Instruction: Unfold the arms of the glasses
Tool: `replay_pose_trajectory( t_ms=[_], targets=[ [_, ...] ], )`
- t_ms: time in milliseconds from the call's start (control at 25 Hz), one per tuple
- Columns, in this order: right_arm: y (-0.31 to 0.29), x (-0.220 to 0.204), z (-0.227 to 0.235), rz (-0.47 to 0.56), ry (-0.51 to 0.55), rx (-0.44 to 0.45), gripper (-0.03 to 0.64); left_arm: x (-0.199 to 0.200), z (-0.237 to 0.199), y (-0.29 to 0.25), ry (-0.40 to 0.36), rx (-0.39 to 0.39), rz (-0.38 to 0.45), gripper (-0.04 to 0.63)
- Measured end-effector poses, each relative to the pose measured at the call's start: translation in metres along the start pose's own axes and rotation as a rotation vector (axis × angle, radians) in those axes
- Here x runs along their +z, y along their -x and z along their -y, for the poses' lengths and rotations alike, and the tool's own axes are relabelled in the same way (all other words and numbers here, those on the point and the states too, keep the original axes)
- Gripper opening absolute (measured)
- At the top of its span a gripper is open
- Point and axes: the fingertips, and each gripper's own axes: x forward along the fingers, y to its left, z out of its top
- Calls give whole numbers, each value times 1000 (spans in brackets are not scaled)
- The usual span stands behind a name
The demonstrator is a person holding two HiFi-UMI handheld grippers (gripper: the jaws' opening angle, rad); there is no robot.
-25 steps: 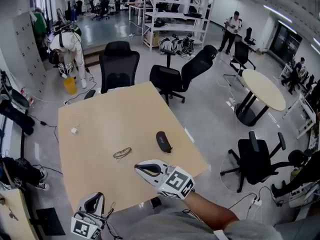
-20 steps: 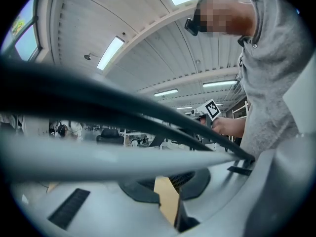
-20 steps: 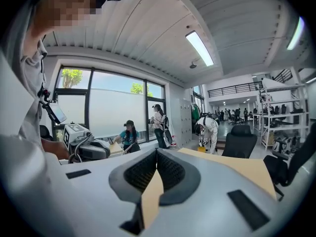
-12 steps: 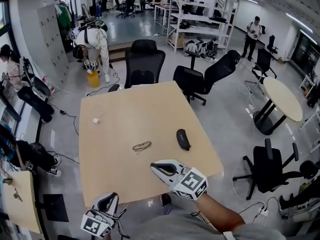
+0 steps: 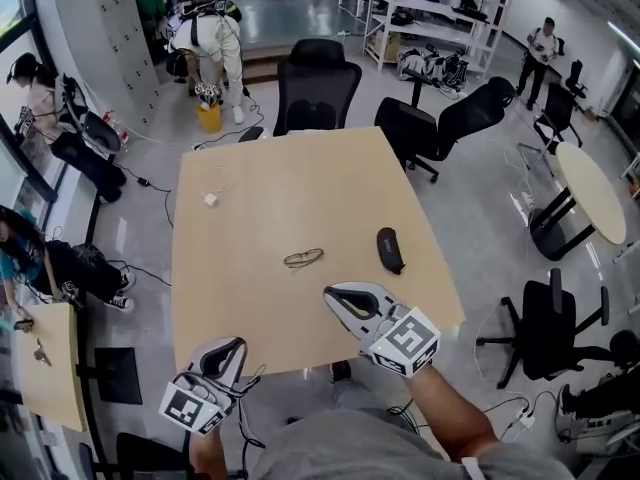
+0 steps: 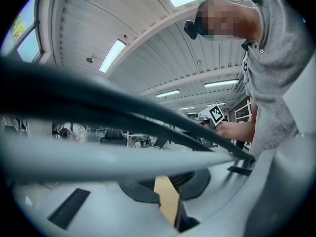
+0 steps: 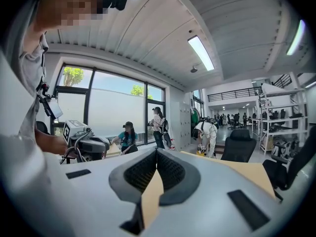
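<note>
The thin wire-framed glasses (image 5: 303, 258) lay, apparently folded, near the middle of the pale wooden desk (image 5: 250, 298), with a dark oblong case (image 5: 390, 250) near them on the right. The right gripper (image 5: 332, 293) hovered over the desk's near part, pointed toward the glasses, likely lined up for a reach. Its fingers (image 7: 182, 174) were pressed together at the tips with nothing between them. The left gripper (image 5: 236, 345) hung at the near edge, probably waiting to steady the frame. Its fingers (image 6: 98, 216) also looked closed and empty.
</note>
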Motion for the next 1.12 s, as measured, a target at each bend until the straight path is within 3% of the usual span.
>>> replay_pose_trajectory(
  t_ms=[360,600,880,1120],
  targets=[
    [-40,-10,90,-6,-7,54,8,7,-51,-103,-45,58,9,17],
    [-67,-27,144,-50,-23,110,8,5,-83,-167,-28,115,44,17],
    [-112,-54,173,-95,-56,98,8,-20,-127,-194,-13,106,30,17],
    [-152,-74,168,-153,-61,82,8,-64,-163,-199,20,93,-9,17]
  ],
)
